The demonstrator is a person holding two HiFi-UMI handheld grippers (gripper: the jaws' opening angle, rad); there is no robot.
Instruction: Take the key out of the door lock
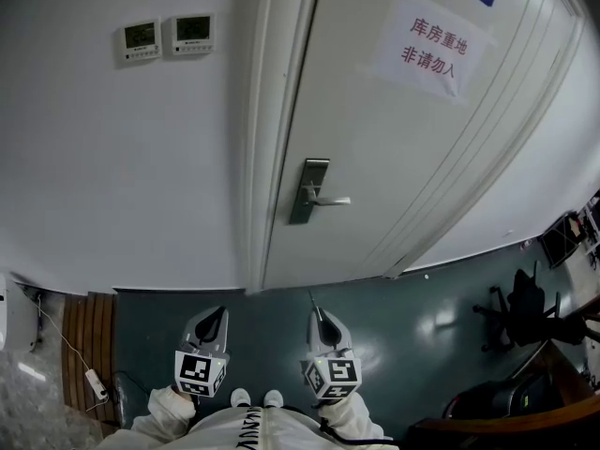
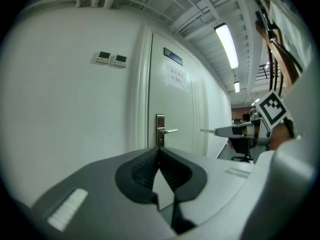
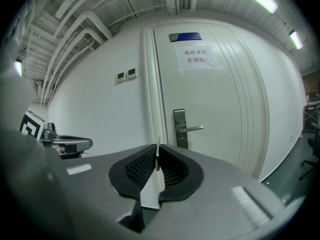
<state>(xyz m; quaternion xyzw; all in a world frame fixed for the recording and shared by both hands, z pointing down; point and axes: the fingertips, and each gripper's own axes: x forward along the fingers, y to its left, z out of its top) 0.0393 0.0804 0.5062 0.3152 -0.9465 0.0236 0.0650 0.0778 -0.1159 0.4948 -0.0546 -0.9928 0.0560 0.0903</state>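
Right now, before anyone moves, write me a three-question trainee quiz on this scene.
1. True or false: the key is in the door lock.
2. The right gripper is: A open; B shut on the key; C out of view.
3. How many wall panels hang left of the door?
Key: 1 false, it is in the right gripper; 2 B; 3 two.

From where you stand, the dark green floor point(image 1: 403, 317) carries a white power strip point(image 1: 94, 382) at nine o'clock and a black office chair point(image 1: 520, 312) at two o'clock.
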